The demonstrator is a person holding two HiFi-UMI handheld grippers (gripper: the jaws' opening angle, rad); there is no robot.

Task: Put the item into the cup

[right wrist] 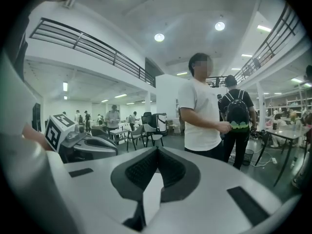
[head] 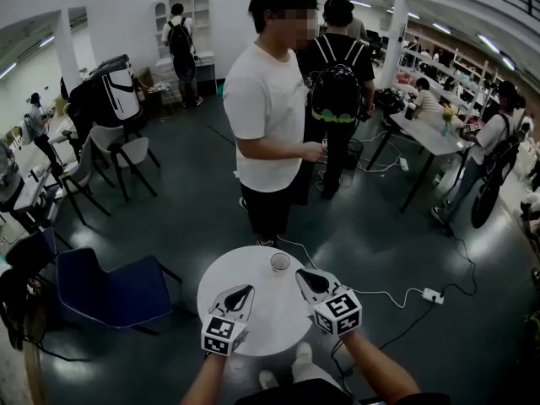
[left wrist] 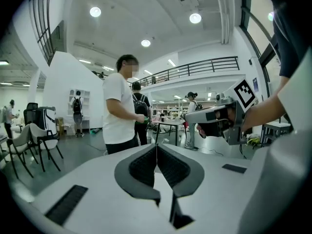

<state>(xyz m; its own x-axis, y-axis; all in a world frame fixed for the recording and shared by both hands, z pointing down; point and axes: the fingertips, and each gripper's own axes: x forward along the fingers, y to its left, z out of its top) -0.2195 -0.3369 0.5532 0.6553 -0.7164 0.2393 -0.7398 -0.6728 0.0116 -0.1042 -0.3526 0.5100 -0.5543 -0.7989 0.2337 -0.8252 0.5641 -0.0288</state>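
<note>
A small white cup (head: 280,262) stands upright near the far edge of the round white table (head: 261,327); I cannot tell what is inside it, and no loose item shows on the table. My left gripper (head: 248,291) hovers over the table's left half, jaws shut with nothing between them. My right gripper (head: 301,275) is held over the right half, just right of the cup, also shut and empty. In the left gripper view the pads (left wrist: 146,165) meet, and the right gripper (left wrist: 214,121) shows alongside. In the right gripper view the pads (right wrist: 144,168) meet too.
A person in a white T-shirt (head: 270,116) stands just beyond the table. A blue chair (head: 114,289) sits to its left. A power strip (head: 432,295) and its cable lie on the floor at the right. Farther off are desks, chairs and several people.
</note>
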